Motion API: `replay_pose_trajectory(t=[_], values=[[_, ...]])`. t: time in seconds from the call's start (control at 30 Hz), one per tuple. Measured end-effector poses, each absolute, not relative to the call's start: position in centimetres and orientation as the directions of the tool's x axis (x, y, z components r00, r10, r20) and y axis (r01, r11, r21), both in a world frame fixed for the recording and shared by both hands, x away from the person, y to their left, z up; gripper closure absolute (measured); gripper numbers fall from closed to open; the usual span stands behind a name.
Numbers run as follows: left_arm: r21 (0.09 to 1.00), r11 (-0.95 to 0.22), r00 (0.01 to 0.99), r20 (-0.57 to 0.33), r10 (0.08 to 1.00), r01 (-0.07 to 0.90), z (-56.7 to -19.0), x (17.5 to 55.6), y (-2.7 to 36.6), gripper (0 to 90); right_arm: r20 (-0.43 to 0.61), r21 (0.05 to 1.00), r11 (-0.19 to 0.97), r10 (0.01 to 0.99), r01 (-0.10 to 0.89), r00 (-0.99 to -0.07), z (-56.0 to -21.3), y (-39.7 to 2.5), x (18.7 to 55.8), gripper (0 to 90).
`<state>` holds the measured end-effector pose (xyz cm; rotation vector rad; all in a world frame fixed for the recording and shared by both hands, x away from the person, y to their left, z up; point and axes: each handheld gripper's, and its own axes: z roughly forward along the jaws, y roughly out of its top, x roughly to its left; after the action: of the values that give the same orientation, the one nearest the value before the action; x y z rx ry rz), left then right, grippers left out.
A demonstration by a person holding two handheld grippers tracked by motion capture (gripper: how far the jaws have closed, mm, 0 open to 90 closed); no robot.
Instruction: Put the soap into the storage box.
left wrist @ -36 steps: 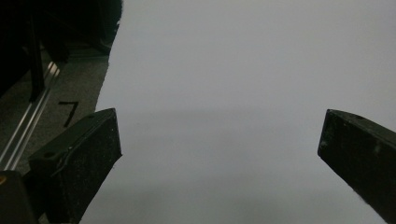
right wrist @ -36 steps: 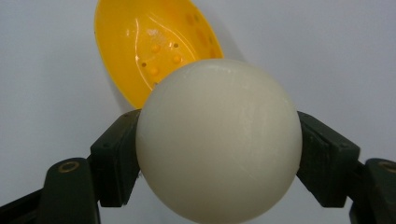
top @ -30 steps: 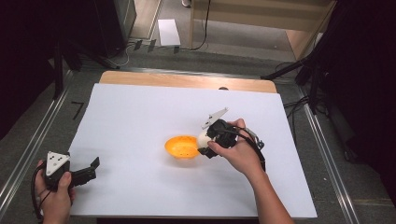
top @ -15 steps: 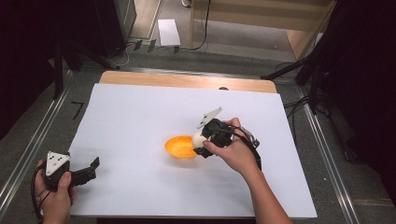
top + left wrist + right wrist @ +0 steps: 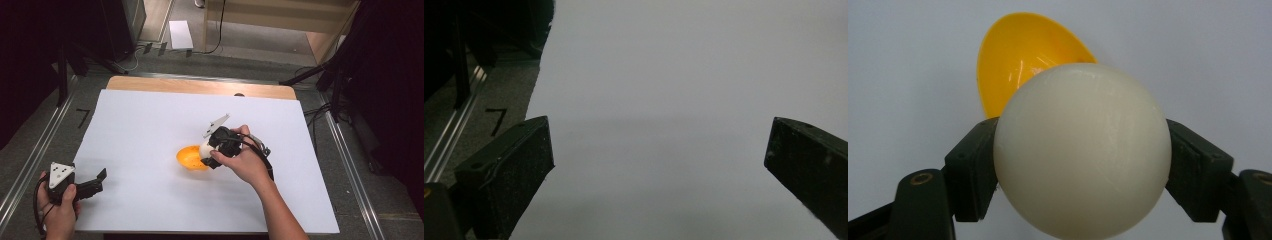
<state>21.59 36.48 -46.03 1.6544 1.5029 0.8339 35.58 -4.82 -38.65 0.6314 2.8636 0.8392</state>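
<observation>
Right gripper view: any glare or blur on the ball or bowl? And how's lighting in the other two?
Right gripper view: white ball sharp, evenly lit, no hot spots; orange bowl has small glare streaks inside. Left gripper view: dim, grey cast on the white sheet, jaws soft. High view: sheet bright, surroundings dark, soft shadow beside the left gripper.

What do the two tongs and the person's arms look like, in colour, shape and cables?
Both tongs, left and right, are black, each topped by a grey three-cornered plate. The left tongs' jaws are blocky, with slanted tips. A black cable loops from each around the hand. The forearms are bare; no sleeves show.
</observation>
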Motion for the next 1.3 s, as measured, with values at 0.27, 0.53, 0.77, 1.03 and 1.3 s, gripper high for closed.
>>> replay_pose_trajectory(t=[0.27,0.53,0.77,1.03,1.3], values=[[0.856,-0.041,0.106,-0.016,0.994,0.516,-46.0,21.6,36.5,0.0,0.038,0.526,0.772,0.400,0.358,-0.916,-38.8,-3.9,35.8,25.1],[0.855,-0.045,0.109,-0.013,0.994,0.516,-46.0,21.6,36.5,0.0,0.044,0.520,0.779,0.386,0.352,-0.921,-39.1,-3.3,35.9,25.1],[0.855,-0.045,0.110,-0.014,0.994,0.517,-46.1,21.6,36.5,0.0,0.050,0.507,0.786,0.383,0.354,-0.922,-39.1,-2.8,36.1,25.1],[0.855,-0.044,0.112,-0.016,0.994,0.517,-46.1,21.6,36.5,0.0,0.048,0.495,0.796,0.374,0.348,-0.926,-39.5,-2.3,36.2,25.1],[0.854,-0.045,0.114,-0.017,0.993,0.518,-46.0,21.6,36.5,0.0,0.048,0.491,0.802,0.367,0.342,-0.929,-39.6,-1.9,36.4,25.0]])
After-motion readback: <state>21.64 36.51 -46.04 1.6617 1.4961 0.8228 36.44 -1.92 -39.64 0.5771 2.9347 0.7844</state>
